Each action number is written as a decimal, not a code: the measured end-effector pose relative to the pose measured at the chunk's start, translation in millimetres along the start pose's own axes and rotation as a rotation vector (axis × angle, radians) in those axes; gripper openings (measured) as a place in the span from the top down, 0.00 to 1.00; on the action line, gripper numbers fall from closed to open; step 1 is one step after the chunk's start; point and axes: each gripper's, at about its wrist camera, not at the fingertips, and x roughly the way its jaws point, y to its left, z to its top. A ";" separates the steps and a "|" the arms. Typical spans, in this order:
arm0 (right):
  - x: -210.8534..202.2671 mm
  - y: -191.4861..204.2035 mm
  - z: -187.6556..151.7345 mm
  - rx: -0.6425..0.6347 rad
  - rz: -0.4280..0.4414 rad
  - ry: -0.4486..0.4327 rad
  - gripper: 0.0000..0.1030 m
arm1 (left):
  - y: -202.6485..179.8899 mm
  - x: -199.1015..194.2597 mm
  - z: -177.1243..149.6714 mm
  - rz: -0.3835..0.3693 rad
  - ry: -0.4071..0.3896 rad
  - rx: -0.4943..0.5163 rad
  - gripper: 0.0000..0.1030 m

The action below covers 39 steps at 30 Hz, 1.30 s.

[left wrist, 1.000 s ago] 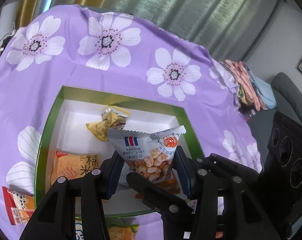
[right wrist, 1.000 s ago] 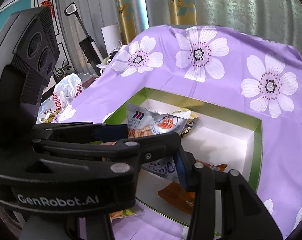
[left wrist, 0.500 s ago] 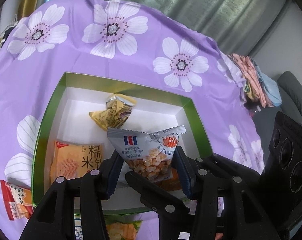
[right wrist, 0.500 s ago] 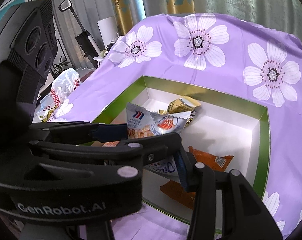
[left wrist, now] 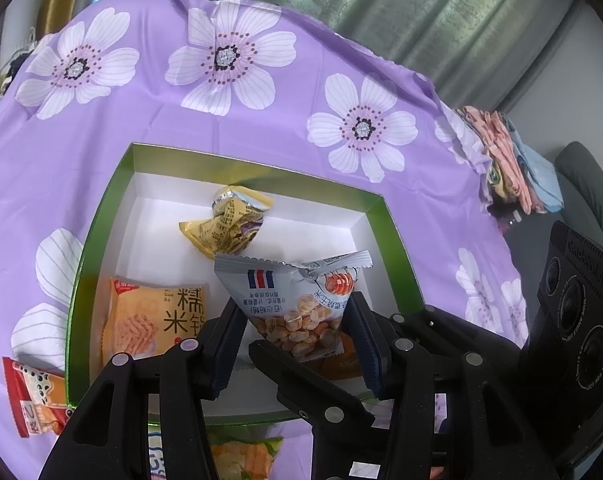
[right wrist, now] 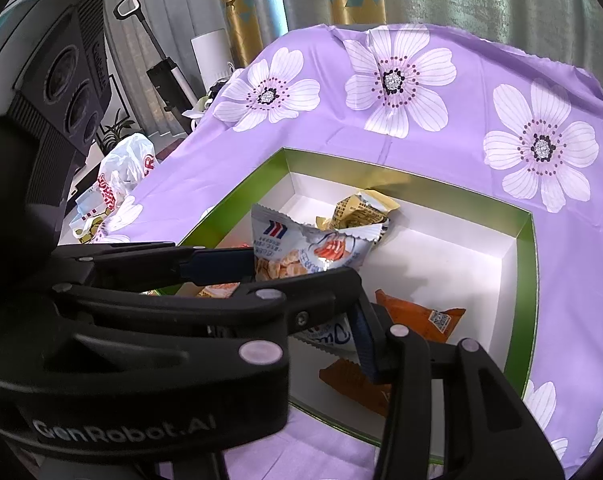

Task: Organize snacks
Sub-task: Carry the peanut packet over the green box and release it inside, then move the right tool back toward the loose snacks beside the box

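Left wrist view: we held the light, crinkly peanut packet (left wrist: 297, 304) by its lower sides, left gripper (left wrist: 293, 344) clamped on it over the box (left wrist: 101, 216); we could not tell the right claw's (right wrist: 341, 320) state.

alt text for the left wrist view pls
The left tongs clamp a grey-blue snack packet above a green-rimmed white box on a purple flowered cloth. In the box lie a crumpled yellow packet and an orange cracker packet.

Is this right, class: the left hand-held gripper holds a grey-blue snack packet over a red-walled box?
Not quite. The left wrist view shows the box has green walls, not red. The left hand-held gripper does hold the grey-blue snack packet over it.
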 end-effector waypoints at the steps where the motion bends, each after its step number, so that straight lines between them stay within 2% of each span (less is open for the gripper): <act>1: 0.1 0.2 0.2 -0.001 -0.002 0.000 0.54 | 0.2 0.0 0.0 0.000 0.001 -0.001 0.51; 4: 0.6 0.3 0.1 -0.002 -0.011 0.005 0.54 | 0.9 0.2 0.0 -0.002 0.007 -0.009 0.50; 5: 0.9 0.4 0.2 -0.003 -0.014 0.006 0.53 | 1.5 0.3 -0.5 0.000 0.012 -0.014 0.46; 6: 0.3 0.8 0.1 -0.003 -0.017 0.006 0.49 | 1.1 0.8 -1.2 0.011 0.018 -0.011 0.44; 8: -1.1 2.2 0.2 -0.010 -0.037 0.002 0.44 | 1.1 -0.2 -1.4 0.030 0.013 -0.014 0.29; 10: -4.4 0.8 0.1 -0.006 -0.067 -0.007 0.32 | 2.5 -3.0 -1.7 0.036 0.008 -0.024 0.21; 13: -12.7 -4.0 -1.6 0.016 -0.085 -0.024 0.26 | 5.4 -10.0 -1.2 0.047 0.005 -0.027 0.17; 17: -31.5 -9.6 -8.3 0.052 -0.124 -0.056 0.17 | 12.1 -30.0 0.8 0.069 -0.029 -0.023 0.06; 20: -49.9 -12.9 -18.1 0.089 -0.121 -0.090 0.14 | 26.5 -58.0 1.5 0.068 -0.085 -0.053 0.04; 23: -69.5 -12.9 -36.2 0.127 -0.119 -0.117 0.04 | 41.4 -83.6 2.0 0.070 -0.147 -0.094 0.02; 28: -87.9 -4.7 -64.9 0.138 -0.061 -0.100 0.01 | 68.8 -122.3 -13.2 0.025 -0.237 -0.183 0.01; 31: -97.5 4.6 -82.1 0.125 -0.030 -0.091 0.01 | 75.9 -132.0 -24.5 0.022 -0.216 -0.190 0.01; 35: -101.6 16.9 -102.1 0.092 -0.006 -0.058 0.00 | 88.1 -150.0 -61.5 0.052 -0.255 -0.192 0.01; 37: -99.5 22.0 -109.5 0.082 0.004 -0.036 0.00 | 96.0 -150.2 -85.4 0.032 -0.225 -0.199 0.01; 39: -96.4 27.4 -115.9 0.081 0.032 -0.026 0.00 | 100.0 -145.9 -100.9 0.064 -0.175 -0.203 0.01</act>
